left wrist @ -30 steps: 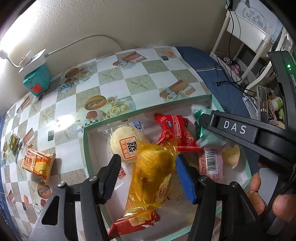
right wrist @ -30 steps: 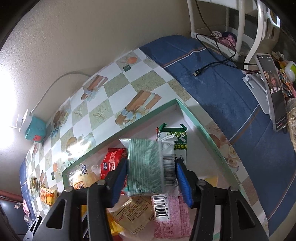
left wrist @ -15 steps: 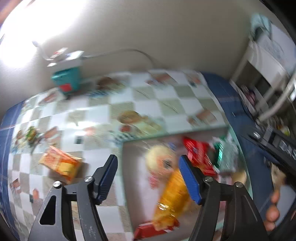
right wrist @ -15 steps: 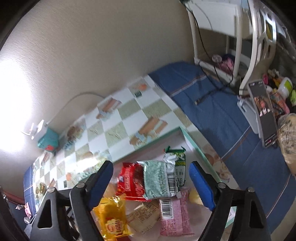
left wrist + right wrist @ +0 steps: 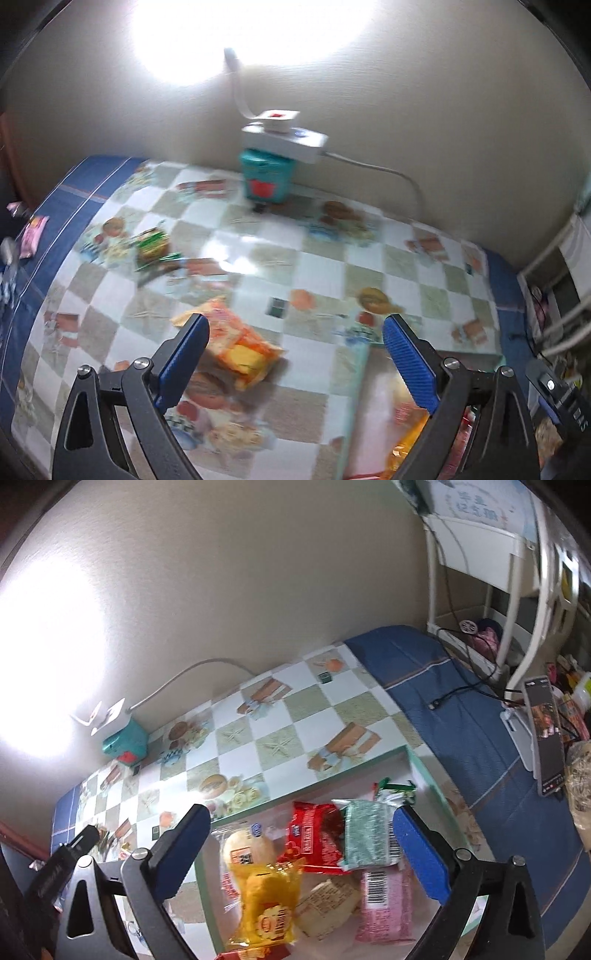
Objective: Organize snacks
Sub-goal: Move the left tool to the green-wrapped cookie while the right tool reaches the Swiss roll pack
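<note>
The snack box (image 5: pixel 424 771) lies on the checkered bench (image 5: pixel 280 720), holding a yellow pack (image 5: pixel 266 904), red pack (image 5: pixel 314 838) and green pack (image 5: pixel 369 834). Above the box, the right gripper (image 5: pixel 301 853) has its fingers wide, still spreading, nothing gripped. Left of the box, the left gripper (image 5: pixel 295 363) is likewise spreading, empty, over an orange pack (image 5: pixel 236 343).

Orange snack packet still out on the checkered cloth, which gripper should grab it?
Left. The left gripper frames the orange packet between its opening, empty jaws. The right gripper, also opening and empty, hangs over the box of snacks instead.
</note>
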A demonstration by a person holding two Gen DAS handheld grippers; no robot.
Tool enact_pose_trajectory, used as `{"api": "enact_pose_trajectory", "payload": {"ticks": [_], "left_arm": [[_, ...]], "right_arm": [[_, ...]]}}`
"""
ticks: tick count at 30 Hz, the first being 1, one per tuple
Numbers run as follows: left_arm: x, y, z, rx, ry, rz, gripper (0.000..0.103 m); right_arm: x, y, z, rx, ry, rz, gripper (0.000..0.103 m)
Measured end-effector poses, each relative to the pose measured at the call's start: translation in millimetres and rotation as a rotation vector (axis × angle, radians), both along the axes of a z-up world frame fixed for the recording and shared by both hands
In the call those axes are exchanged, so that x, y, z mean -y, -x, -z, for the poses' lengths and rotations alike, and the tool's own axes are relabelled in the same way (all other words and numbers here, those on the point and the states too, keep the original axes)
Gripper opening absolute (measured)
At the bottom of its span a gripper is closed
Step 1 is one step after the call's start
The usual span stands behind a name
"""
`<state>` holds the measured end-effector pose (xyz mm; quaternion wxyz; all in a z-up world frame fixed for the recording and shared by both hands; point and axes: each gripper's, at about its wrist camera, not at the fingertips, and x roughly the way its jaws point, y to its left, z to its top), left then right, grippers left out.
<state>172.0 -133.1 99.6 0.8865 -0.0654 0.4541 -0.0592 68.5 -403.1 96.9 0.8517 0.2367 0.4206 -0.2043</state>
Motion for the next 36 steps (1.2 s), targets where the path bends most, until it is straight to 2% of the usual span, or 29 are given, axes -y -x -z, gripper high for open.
{"api": "enact_pose_trajectory", "payload": {"ticks": [3, 9, 18, 28, 36], "left_arm": [[-28.4, -6.8, 3.8, -0.011, 0.016, -0.076, 0.095], [-66.2, -14.2, 7.5, -0.016, 0.033, -0.163, 0.099], [-100.8, -26.0, 21.7, -0.042, 0.021, -0.202, 0.099], [-151.6, -30.6, 28.7, -0.042, 0.039, -0.297, 0.099], [-169.8, -34.8, 39.1, -0.064, 0.059, -0.319, 0.099]], "right_arm": [[-10.5, -5.9, 3.6, -0.014, 0.003, -0.022, 0.101], [-33.6, -17.9, 10.0, -0.03, -0.003, -0.07, 0.101], [-73.5, -37.2, 22.4, -0.062, -0.009, -0.151, 0.102], [-107.1, -52.8, 32.8, -0.082, -0.009, -0.204, 0.103], [-136.6, -65.7, 44.9, -0.107, 0.004, -0.255, 0.103]]}}
